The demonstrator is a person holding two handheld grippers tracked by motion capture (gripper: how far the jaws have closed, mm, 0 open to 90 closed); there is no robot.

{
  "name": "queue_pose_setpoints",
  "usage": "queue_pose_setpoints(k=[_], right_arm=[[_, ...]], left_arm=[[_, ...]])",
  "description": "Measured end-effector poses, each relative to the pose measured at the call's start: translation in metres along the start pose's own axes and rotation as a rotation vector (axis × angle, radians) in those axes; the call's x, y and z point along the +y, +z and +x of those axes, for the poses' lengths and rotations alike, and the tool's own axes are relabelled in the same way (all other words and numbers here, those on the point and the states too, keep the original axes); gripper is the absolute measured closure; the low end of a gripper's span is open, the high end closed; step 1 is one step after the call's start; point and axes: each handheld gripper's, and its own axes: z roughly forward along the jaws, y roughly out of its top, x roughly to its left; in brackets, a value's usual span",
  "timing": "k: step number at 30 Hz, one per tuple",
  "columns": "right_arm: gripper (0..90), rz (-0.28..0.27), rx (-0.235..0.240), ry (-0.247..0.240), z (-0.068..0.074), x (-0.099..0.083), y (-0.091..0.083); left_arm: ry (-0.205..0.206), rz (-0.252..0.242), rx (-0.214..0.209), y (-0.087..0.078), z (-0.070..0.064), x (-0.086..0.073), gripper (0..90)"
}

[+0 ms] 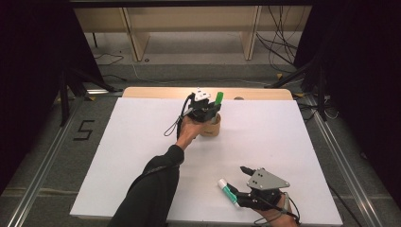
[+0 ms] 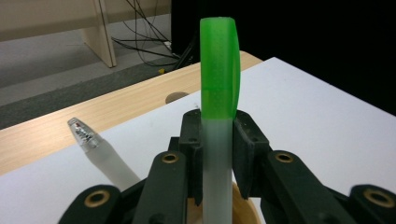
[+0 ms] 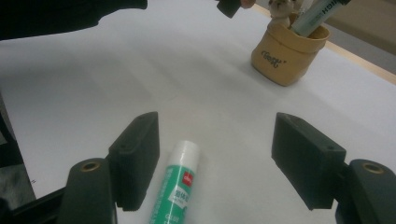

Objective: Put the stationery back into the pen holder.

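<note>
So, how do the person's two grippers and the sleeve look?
Both grippers, left gripper and right gripper, are black, with blocky jaws and brass-coloured pivot rings. The right carries a grey three-cornered plate. A thin black cable trails from the left. The left arm wears a black sleeve.

pen holder (image 1: 211, 126) sits at the table's (image 1: 142, 156) far middle; glue stick (image 1: 227, 190) lies near right.

A white sheet (image 1: 283, 137) covers the wooden tabletop (image 1: 156, 92). Grey carpet floor (image 1: 42, 156) surrounds it, marked with a black "5" (image 1: 84, 130). Black curtains (image 1: 28, 56) flank both sides; pale wooden shelving (image 1: 189, 21) and loose cables (image 1: 279, 38) stand behind.
</note>
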Motion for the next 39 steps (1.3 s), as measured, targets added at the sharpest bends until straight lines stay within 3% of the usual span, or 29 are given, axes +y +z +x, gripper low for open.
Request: queue_pose_setpoints(k=[6,7,8,11,12,14,17,18,19,20,25,26,31,32,39], right_arm=[[33.2,0.004,0.0,-0.002,0.0,0.0,0.001],[33.2,0.005,-0.002,-0.004,0.0,0.0,0.001],[33.1,0.006,-0.003,-0.004,0.0,0.0,0.001],[33.1,0.005,-0.004,-0.007,-0.001,0.0,0.0],[33.0,0.003,-0.006,-0.003,-0.001,0.0,0.0],[33.0,0.002,-0.008,0.0,-0.002,0.0,-0.001],[32.9,0.001,-0.009,0.002,-0.002,0.0,-0.001],[33.0,0.019,-0.018,0.006,-0.002,0.0,0.0],[32.9,0.024,-0.02,0.011,-0.002,0.0,0.001],[32.8,0.034,-0.018,0.018,-0.003,0.0,0.001],[32.3,0.056,-0.014,0.062,-0.005,-0.001,0.004],[32.3,0.06,-0.014,0.072,-0.006,-0.001,0.003],[32.0,0.076,-0.014,0.117,-0.01,-0.002,0.004],[31.9,0.078,-0.015,0.12,-0.01,-0.002,0.004],[31.7,0.089,-0.002,0.147,-0.011,-0.003,0.006]], left_arm=[[-0.017,0.011,0.018,0.001,0.001,0.0,73.8],[-0.017,0.011,0.018,0.001,0.001,0.0,69.6],[-0.02,0.035,0.033,0.002,0.0,0.001,57.5],[-0.002,0.031,0.017,-0.002,-0.002,0.002,53.4],[-0.006,0.036,-0.015,-0.008,-0.004,0.005,47.7],[0.005,0.061,-0.021,-0.015,-0.007,0.009,35.6],[-0.025,0.073,-0.045,-0.024,-0.007,0.014,29.2],[-0.065,0.09,-0.067,-0.033,-0.007,0.019,23.9],[-0.065,0.09,-0.067,-0.033,-0.007,0.019,22.5],[-0.048,0.093,-0.081,-0.043,-0.009,0.021,22.5],[-0.052,0.102,-0.11,-0.061,-0.011,0.019,21.8],[-0.056,0.115,-0.131,-0.069,-0.011,0.014,21.6],[-0.05,0.128,-0.146,-0.083,-0.013,0.004,19.3],[-0.049,0.107,-0.14,-0.093,-0.013,-0.002,19.0],[-0.054,0.1,-0.162,-0.118,-0.008,-0.024,18.0]])
